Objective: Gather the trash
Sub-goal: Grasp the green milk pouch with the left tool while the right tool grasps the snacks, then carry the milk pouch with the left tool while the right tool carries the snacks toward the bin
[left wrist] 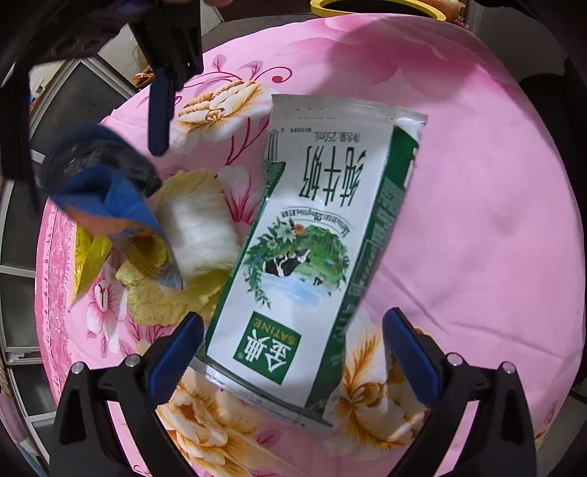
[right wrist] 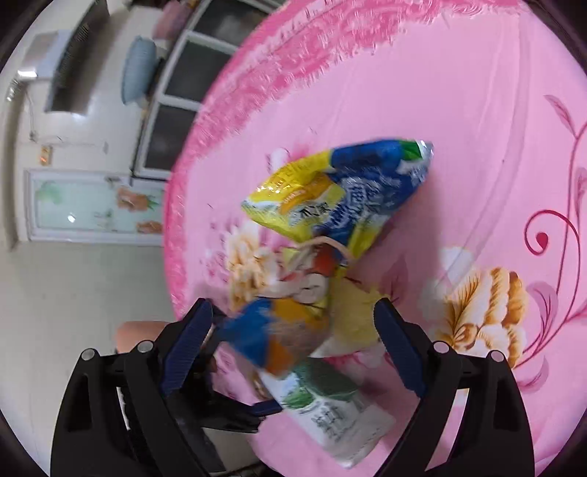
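A white and green milk carton (left wrist: 312,249) lies flat on the pink flowered cloth (left wrist: 477,220). My left gripper (left wrist: 293,352) is open, its blue fingers on either side of the carton's near end. A cabbage piece (left wrist: 198,235) lies left of the carton. A blue and yellow snack bag (right wrist: 341,194) lies on the cloth; it also shows in the left wrist view (left wrist: 110,205), blurred. My right gripper (right wrist: 293,330) is open above a blurred blue and orange wrapper (right wrist: 279,334) and the carton's end (right wrist: 330,411). The right gripper (left wrist: 161,110) also appears at the left view's upper left.
The round table's edge (right wrist: 190,205) runs along the left, with tiled floor and a cabinet beyond. A yellow-rimmed bin (left wrist: 378,7) stands past the table's far edge.
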Demonstrator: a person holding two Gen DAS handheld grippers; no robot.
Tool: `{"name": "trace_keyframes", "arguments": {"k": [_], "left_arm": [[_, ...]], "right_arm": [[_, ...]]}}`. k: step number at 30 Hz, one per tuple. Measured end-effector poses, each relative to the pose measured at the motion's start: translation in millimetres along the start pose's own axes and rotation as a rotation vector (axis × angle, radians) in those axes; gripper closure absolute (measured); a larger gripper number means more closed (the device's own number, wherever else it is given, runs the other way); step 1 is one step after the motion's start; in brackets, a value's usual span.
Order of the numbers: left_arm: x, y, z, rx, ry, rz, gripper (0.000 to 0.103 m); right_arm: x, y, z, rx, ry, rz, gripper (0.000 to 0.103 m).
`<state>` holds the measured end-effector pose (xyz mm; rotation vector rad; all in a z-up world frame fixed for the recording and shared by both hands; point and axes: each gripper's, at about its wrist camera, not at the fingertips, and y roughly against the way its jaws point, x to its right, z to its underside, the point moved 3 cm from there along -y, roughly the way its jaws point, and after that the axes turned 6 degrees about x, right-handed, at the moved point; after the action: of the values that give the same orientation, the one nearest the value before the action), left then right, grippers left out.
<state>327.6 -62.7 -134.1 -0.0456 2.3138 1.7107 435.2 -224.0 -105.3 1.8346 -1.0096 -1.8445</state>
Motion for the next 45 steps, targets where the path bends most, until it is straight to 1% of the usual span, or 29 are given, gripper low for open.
{"name": "trace_keyframes", "arguments": {"k": [2,3,5,6,7,8,10,13,15,17,20,23,26,27,29,30,31,32,34,36,37,38,40,45], "left_arm": [[-0.7,0.1,-0.2,0.009,0.014,-0.001,0.008],[-1.6,-0.2,-1.1,0.015,0.022,0.001,0.009],[-4.4,-0.4,-4.9,0.027,0.046,0.019,0.018],[-16.1,-4.8,-3.9,0.040,0.052,0.031,0.033],[-15.9,-2.6,-4.7,0.056,0.058,0.034,0.037],[-16.6,-0.1,-5.1,0.073,0.063,0.020,0.037],[-16.7,0.4,-2.9,0.083,0.074,0.016,0.038],[-13.7,9.3,0.9,0.135,0.098,0.018,0.039],[-8.1,24.9,5.6,0.192,0.114,0.023,0.040],[1.5,37.6,9.7,0.216,0.130,0.015,0.040],[23.1,52.5,16.8,0.232,0.136,0.016,0.040],[50.2,62.3,21.4,0.225,0.144,0.002,0.040],[71.1,66.5,24.2,0.232,0.170,-0.006,0.041],[75.4,67.1,25.3,0.234,0.176,-0.010,0.044],[86.9,69.2,26.2,0.225,0.196,-0.030,0.055],[93.0,69.2,26.3,0.225,0.206,-0.027,0.066],[98.0,71.8,26.7,0.236,0.225,-0.015,0.069],[100.5,73.2,28.2,0.247,0.241,-0.011,0.069],[100.8,67.0,30.6,0.229,0.300,-0.031,0.073],[101.8,64.4,31.0,0.240,0.337,-0.039,0.075],[102.1,65.9,30.0,0.262,0.354,-0.031,0.075],[104.0,69.1,27.9,0.281,0.359,-0.039,0.076],[106.5,74.9,23.2,0.307,0.362,-0.059,0.076],[118.1,105.0,2.1,0.392,0.383,-0.120,0.077]], "right_arm": [[-5.1,-6.9,-2.6,-0.026,0.026,0.005,0.018],[-9.1,-11.9,-3.2,-0.038,0.043,0.008,0.021],[-17.5,-17.2,-4.5,-0.046,0.067,-0.017,0.036],[-22.0,-17.1,-4.1,-0.036,0.089,-0.005,0.041],[-27.8,-16.0,-3.6,-0.024,0.119,0.010,0.047],[-32.0,-13.0,-1.5,-0.012,0.150,0.011,0.049],[-33.0,-7.0,-0.2,0.000,0.150,-0.006,0.052],[-28.4,11.5,1.8,0.032,0.133,-0.039,0.053],[-24.6,31.4,8.1,0.073,0.130,-0.043,0.053],[-20.7,52.6,15.5,0.112,0.121,-0.065,0.053],[-16.3,78.7,27.8,0.161,0.124,-0.068,0.053],[-3.3,105.1,48.7,0.209,0.108,-0.077,0.052],[8.2,115.7,68.3,0.232,0.095,-0.068,0.052],[13.4,118.9,76.8,0.236,0.088,-0.067,0.052],[23.3,123.2,91.9,0.236,0.062,-0.081,0.052],[28.1,126.8,99.2,0.239,0.055,-0.088,0.052],[33.2,130.6,106.2,0.247,0.048,-0.090,0.052],[36.7,132.1,112.3,0.253,0.044,-0.091,0.052],[44.9,135.6,121.9,0.260,0.025,-0.100,0.052],[51.7,142.3,133.0,0.269,0.005,-0.117,0.052],[53.3,146.9,138.0,0.279,0.002,-0.118,0.052],[52.5,148.8,140.7,0.289,-0.002,-0.117,0.052],[55.3,160.9,150.8,0.310,-0.001,-0.125,0.052],[63.6,187.4,168.5,0.371,-0.001,-0.122,0.052]]}}
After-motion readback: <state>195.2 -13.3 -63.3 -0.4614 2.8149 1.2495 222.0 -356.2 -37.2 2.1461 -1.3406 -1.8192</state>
